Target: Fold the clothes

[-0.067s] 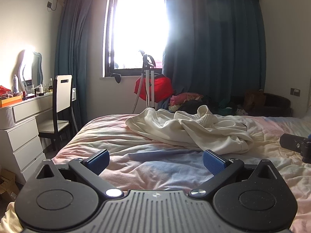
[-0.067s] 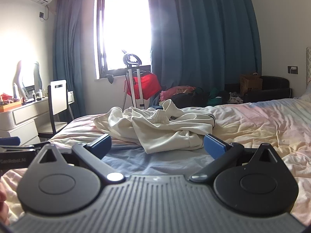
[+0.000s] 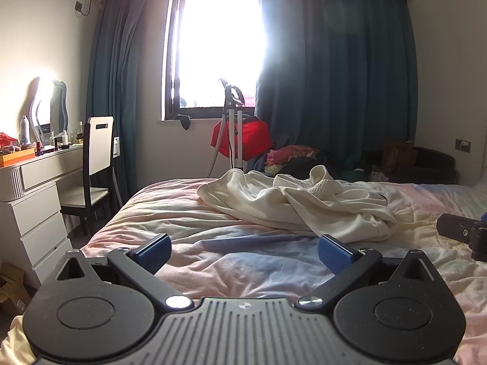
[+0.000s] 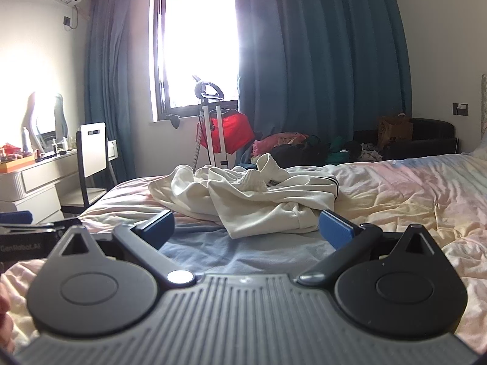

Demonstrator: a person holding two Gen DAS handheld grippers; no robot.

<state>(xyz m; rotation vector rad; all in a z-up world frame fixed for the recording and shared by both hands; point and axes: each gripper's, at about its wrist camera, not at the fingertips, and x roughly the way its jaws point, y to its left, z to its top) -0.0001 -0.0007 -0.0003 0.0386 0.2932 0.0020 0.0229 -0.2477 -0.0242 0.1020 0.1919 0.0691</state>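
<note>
1. Tools first: the left tool [image 3: 243, 251] has its blue pads spread wide with nothing between them, hovering low over the bed [image 3: 170, 213]. The right tool [image 4: 246, 226] is the same deal, pads wide apart and empty. You can spot the right one's black body at the edge of the left view, so they're side by side.

2. Just ahead of both sits the cream sweatshirt [image 3: 298, 203], dumped in a crumpled heap on the bedspread, nearer the foot end by the window. From the right view the sweatshirt [image 4: 258, 203] has a ribbed cuff poking up on top and a dark-striped hem off to the right.

3. Handling guess: soft, floppy, light knit. It'll sag and drag rather than hold shape, and layers will probably bunch together if you pinch the middle.

4. So I'd go for edges: the hem corner or a ribbed band, one per tool, then lift and spread flat before any folding. The bedspread is wrinkly too, so watch you don't pinch it along with the fabric.
</note>
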